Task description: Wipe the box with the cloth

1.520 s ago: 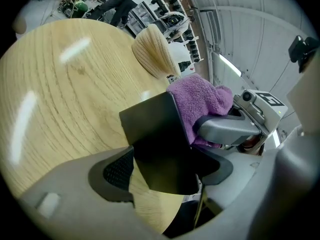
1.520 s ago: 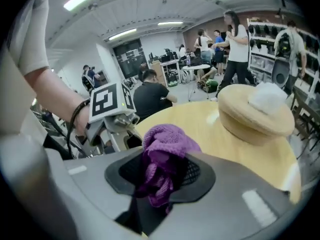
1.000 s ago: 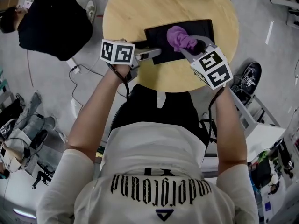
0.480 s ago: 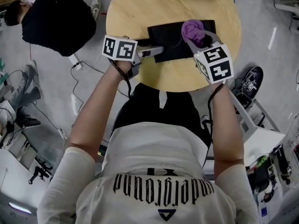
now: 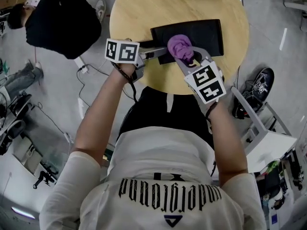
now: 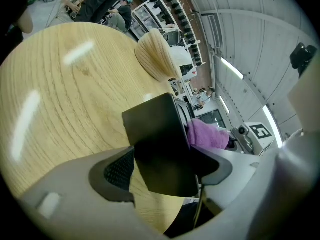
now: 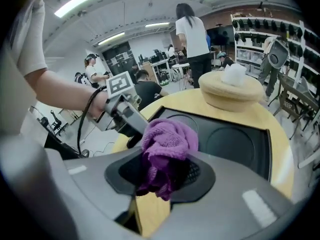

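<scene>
The left gripper (image 6: 167,171) has its jaws closed on a corner of the black box (image 6: 155,129), which lies on the wooden table (image 6: 65,94). The purple cloth (image 6: 206,135) shows just past the box's right edge.

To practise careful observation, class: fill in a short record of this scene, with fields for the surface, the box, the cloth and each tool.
surface: round wooden table
box: black, flat, lying on the table
cloth: purple, bunched, over the box's near left part
left tool: shut on the box's left end
right tool: shut on the cloth
</scene>
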`<state>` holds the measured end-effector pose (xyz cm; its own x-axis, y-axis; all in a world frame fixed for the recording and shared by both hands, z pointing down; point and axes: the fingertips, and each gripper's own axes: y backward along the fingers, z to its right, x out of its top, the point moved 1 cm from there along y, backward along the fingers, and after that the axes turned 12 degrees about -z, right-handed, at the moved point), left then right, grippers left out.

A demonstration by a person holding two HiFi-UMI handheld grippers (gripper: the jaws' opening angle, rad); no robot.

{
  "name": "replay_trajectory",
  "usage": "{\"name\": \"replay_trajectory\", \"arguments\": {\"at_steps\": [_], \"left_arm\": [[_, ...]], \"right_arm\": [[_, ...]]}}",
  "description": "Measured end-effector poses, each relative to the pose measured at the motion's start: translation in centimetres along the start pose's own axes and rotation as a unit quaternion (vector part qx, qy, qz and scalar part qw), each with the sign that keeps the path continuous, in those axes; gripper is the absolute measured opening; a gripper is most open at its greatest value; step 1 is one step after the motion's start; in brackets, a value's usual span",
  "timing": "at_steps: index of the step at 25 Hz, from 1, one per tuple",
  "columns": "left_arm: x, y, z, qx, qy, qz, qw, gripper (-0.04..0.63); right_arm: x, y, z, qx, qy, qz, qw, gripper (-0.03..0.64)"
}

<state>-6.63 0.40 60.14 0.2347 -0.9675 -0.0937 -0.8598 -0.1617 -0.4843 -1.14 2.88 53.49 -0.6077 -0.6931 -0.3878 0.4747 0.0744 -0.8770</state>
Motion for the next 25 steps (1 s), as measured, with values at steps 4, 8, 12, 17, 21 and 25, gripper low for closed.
{"name": "replay_trajectory", "arguments": {"at_steps": [4, 8, 12, 17, 21, 25], "left_arm": [[-0.1, 0.0, 0.0, 0.001, -0.002, -0.006, 1.0000, 0.371], [-0.3, 0.1, 0.1, 0.001, -0.004, -0.009, 1.0000, 0.373], [-0.3, -0.3, 0.0, 0.003, -0.008, -0.020, 0.9998, 0.373], [-0.4, -0.4, -0.1, 0.003, -0.009, -0.025, 0.9997, 0.373], [-0.4, -0.5, -0.2, 0.002, -0.009, -0.024, 0.9997, 0.374], [-0.5, -0.4, -0.4, 0.004, -0.010, -0.025, 0.9996, 0.374]], "right_arm": [[-4.7, 1.8, 0.0, -0.001, -0.016, -0.024, 1.000, 0.132], [-9.5, 3.3, 3.5, -0.033, -0.061, -0.042, 0.997, 0.132], [-13.6, 4.6, 8.0, -0.072, -0.108, -0.057, 0.990, 0.132], [-16.2, 4.3, 11.2, -0.094, -0.153, -0.072, 0.981, 0.132], [-14.7, 0.8, 8.1, -0.059, -0.130, -0.081, 0.986, 0.132], [-11.9, -2.5, 3.5, -0.033, -0.074, -0.092, 0.992, 0.132]]}}
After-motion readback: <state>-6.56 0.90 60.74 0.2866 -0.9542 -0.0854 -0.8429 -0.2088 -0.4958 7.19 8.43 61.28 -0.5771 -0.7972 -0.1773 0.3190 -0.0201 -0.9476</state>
